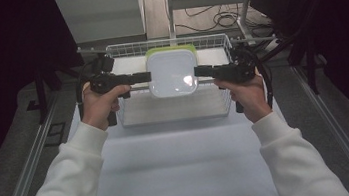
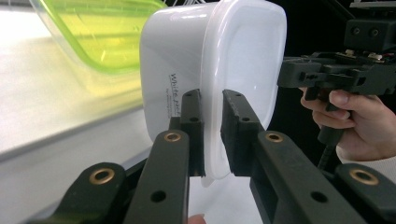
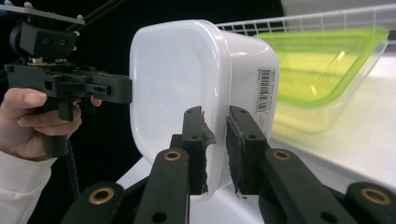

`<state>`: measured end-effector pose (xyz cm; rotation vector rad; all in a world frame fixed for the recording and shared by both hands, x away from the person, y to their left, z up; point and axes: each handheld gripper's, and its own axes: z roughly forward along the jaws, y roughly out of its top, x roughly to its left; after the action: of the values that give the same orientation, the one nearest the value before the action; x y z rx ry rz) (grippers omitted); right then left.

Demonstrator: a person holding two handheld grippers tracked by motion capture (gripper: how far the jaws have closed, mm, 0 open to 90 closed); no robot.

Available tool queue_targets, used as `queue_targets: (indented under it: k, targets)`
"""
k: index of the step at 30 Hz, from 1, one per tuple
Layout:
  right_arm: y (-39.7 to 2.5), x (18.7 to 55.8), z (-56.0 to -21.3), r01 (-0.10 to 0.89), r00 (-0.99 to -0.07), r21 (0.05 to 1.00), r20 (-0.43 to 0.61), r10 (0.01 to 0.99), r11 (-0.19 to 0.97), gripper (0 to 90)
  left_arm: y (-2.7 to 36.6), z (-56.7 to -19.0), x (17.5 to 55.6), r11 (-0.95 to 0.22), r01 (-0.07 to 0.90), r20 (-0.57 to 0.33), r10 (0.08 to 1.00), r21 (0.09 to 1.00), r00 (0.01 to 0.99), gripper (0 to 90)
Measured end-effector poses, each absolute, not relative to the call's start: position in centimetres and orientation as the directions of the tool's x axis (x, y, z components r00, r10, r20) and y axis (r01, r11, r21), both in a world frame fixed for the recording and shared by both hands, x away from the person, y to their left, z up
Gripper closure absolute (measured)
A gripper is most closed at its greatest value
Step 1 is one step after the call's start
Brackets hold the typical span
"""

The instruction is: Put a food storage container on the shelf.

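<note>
You have the wire basket standing at the far end of the white table, and above its middle you hold the white container in the air between both tools. Under it, lower in the basket, sits the green container, with its rim peeking out behind the white one; from the gripper views the two look close but I cannot tell whether they touch.

Your left gripper pinches the white container's left rim, jaws narrowed down onto the lip; in the left gripper view the lip runs straight between the pads. Your right gripper does the same on the opposite rim, clamped on the lip, where one pad looks frayed at its edge.

The step looks like carrying the white container in or out of the basket with a two-sided hold. Move both hands together, at the same height, so the container stays level and neither rim twists out. Keep the squeeze steady; the lip is thin and smooth and could slip. Keep clear of the basket's wire walls and the green container below.
</note>
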<state>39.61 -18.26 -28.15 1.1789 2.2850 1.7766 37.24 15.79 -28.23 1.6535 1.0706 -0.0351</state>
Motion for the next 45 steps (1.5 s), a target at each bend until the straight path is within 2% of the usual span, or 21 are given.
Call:
queue_targets:
  k: [13, 20, 27, 37, 45]
  targets:
    - [-17.9, 43.1, -24.7, 0.541, -0.714, 0.838, 0.419, 0.561, 0.062, 77.1, 16.1, -24.7, 40.8, 0.015, 0.63, -0.5, 0.624, 0.776, 0.601, 79.9]
    - [-18.1, 45.3, -24.0, 0.548, -0.701, 0.834, 0.421, 0.576, 0.057, 77.1, 15.7, -24.4, 43.2, 0.019, 0.638, -0.51, 0.621, 0.77, 0.596, 79.8]
    - [-18.2, 47.3, -24.9, 0.61, -0.656, 0.792, 0.479, 0.584, 0.036, 77.1, 15.8, -25.6, 45.5, 0.045, 0.697, -0.575, 0.603, 0.716, 0.553, 79.8]
    - [-17.9, 48.2, -25.2, 0.652, -0.622, 0.758, 0.507, 0.597, 0.035, 77.2, 16.1, -26.1, 46.4, 0.045, 0.729, -0.601, 0.602, 0.683, 0.526, 79.8]
    - [-17.6, 49.3, -25.3, 0.701, -0.583, 0.713, 0.561, 0.588, 0.015, 76.5, 16.9, -26.7, 47.7, 0.092, 0.78, -0.682, 0.556, 0.619, 0.476, 79.8]
